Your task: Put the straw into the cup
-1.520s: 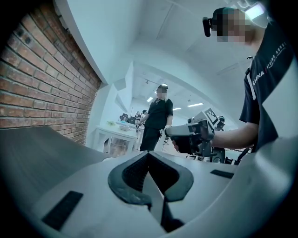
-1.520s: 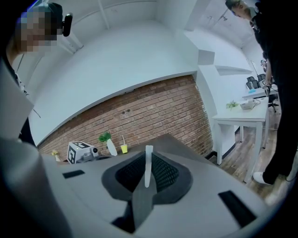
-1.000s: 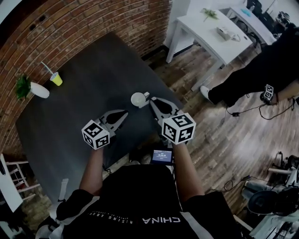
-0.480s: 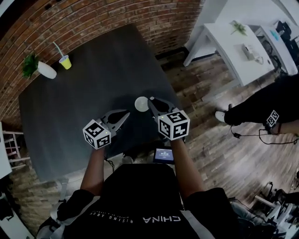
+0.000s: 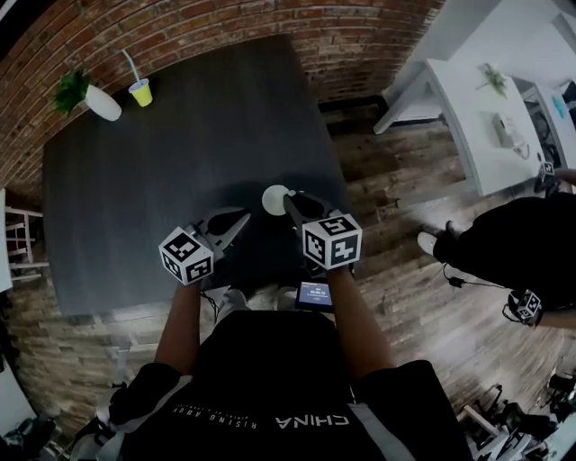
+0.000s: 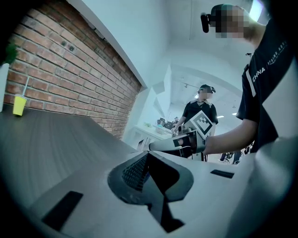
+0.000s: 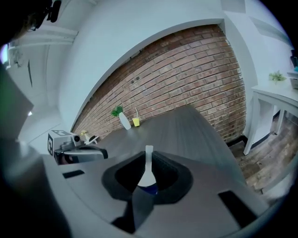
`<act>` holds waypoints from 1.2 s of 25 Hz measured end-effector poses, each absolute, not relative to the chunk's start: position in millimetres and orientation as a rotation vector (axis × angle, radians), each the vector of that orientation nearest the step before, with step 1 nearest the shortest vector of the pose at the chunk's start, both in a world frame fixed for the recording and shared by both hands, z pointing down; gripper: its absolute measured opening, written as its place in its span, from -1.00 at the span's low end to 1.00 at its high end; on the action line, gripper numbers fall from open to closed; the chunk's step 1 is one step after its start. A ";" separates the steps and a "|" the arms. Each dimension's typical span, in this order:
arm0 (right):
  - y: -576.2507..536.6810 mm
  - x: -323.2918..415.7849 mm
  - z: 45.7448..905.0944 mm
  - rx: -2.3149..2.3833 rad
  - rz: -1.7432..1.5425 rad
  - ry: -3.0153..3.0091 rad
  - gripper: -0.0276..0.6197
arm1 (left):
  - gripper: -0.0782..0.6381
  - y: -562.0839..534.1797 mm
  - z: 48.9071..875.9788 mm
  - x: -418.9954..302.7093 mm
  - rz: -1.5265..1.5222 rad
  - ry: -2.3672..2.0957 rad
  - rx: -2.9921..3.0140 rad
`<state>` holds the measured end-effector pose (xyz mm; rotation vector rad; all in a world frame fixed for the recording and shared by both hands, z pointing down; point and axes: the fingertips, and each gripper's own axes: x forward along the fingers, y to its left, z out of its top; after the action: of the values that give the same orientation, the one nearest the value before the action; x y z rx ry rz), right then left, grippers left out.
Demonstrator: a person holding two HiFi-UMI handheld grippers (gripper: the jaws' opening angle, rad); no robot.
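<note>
The left gripper (image 5: 240,217) hung over the near part of the dark table (image 5: 180,153) with its jaws pressed together and nothing between them, as the left gripper view (image 6: 146,158) showed. Just to its right, the right gripper (image 5: 290,198) had its jaws clamped on a white object (image 5: 274,197), which looked round from the head view and, in the right gripper view (image 7: 148,162), appeared as a thin white piece (image 7: 148,169) rising between the closed jaws; what it was could not be told. The yellow cup (image 5: 139,91) stood well apart from both grippers at the far corner of the table, near the brick wall (image 5: 180,27), with the straw (image 5: 130,65) standing tilted inside it. Just beside the cup stood a white vase (image 5: 102,103) holding a green plant (image 5: 70,88). Off the table's right side, a white desk (image 5: 486,117) stood on the wooden floor (image 5: 405,270), and another person in dark clothes (image 5: 513,248) was near it
</note>
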<state>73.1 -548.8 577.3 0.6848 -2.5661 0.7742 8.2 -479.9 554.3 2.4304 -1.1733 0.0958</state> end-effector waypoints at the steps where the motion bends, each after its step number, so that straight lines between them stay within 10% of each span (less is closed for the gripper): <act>1: -548.9 72.3 579.0 0.674 0.776 -2.565 -0.77 | -0.77 -479.4 555.5 7.9 0.096 -1.183 2.425; 30: -562.9 95.4 563.7 0.829 0.837 -2.594 -0.76 | -0.77 -478.3 550.8 9.8 0.096 -1.143 2.452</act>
<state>95.4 -562.9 563.7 0.8294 -2.5938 0.8369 9.8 -478.3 550.8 2.4522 -1.1425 0.0960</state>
